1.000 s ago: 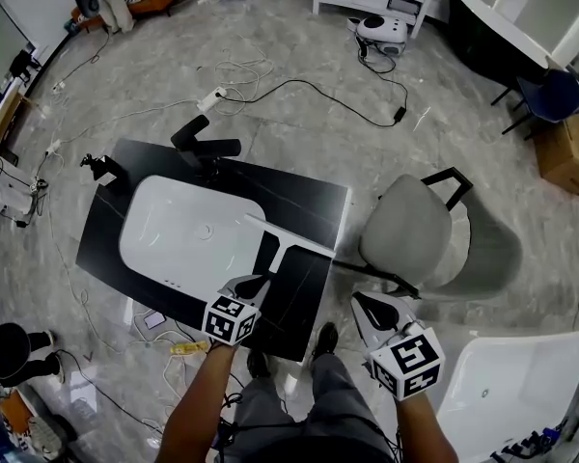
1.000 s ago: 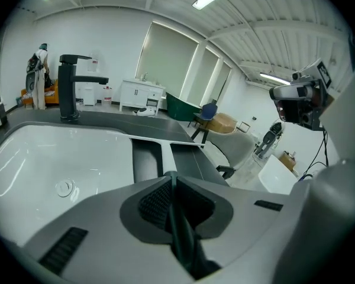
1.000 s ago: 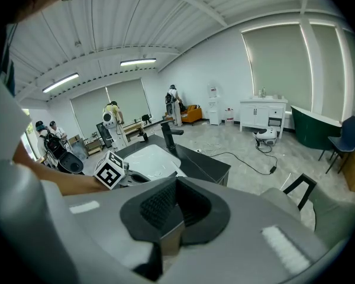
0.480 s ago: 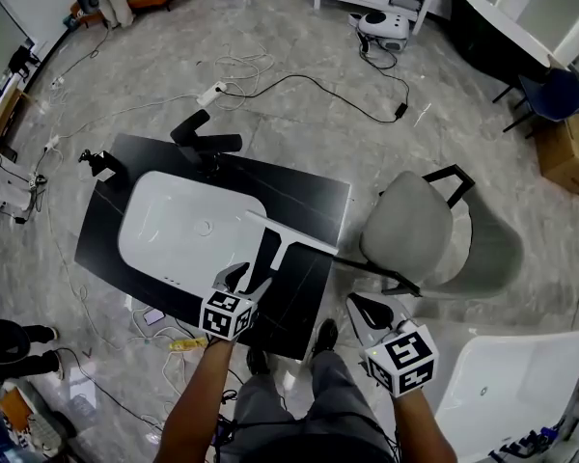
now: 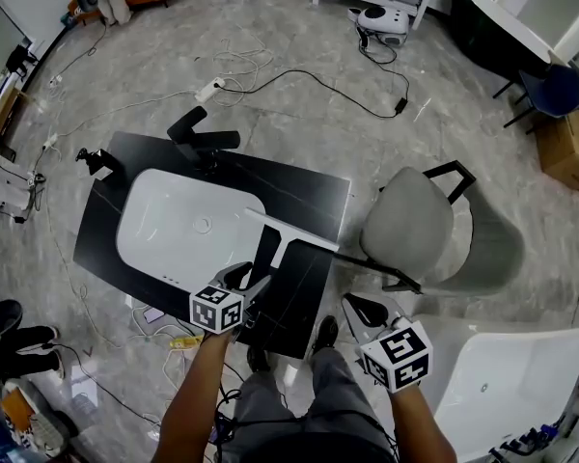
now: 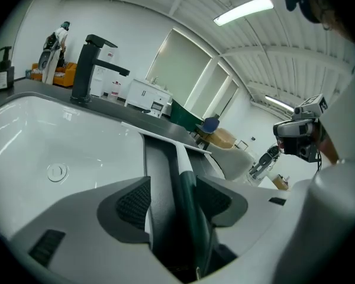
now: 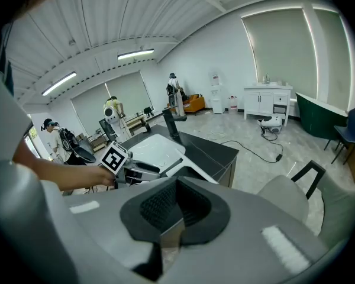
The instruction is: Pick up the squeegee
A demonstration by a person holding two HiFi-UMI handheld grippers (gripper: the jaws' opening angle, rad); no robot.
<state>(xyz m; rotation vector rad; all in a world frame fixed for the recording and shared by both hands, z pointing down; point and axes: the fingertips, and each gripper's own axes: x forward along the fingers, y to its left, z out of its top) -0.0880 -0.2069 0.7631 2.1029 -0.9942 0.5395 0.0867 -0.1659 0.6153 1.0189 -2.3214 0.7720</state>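
The squeegee [image 5: 288, 235] lies flat on the black countertop [image 5: 304, 193], just right of the white sink. Its white blade points away from me and its dark handle [image 6: 165, 176] runs toward me. My left gripper [image 5: 243, 280] sits at the near end of the handle. Its jaws have just been opening and now stand open with the handle between the pads [image 6: 135, 201]; no pad visibly presses on it. My right gripper [image 5: 363, 307] hangs off the counter's right side over the floor, shut and empty [image 7: 174, 209].
A black faucet [image 5: 201, 135] stands behind the white sink [image 5: 154, 210]. A grey chair [image 5: 410, 228] stands close to the counter's right edge. Another white basin [image 5: 511, 384] lies at lower right. Cables and a power strip [image 5: 210, 91] trail over the floor beyond.
The left gripper's jaws went from shut to open around the squeegee handle, and the hand rolled slightly. The right gripper sank a little toward me.
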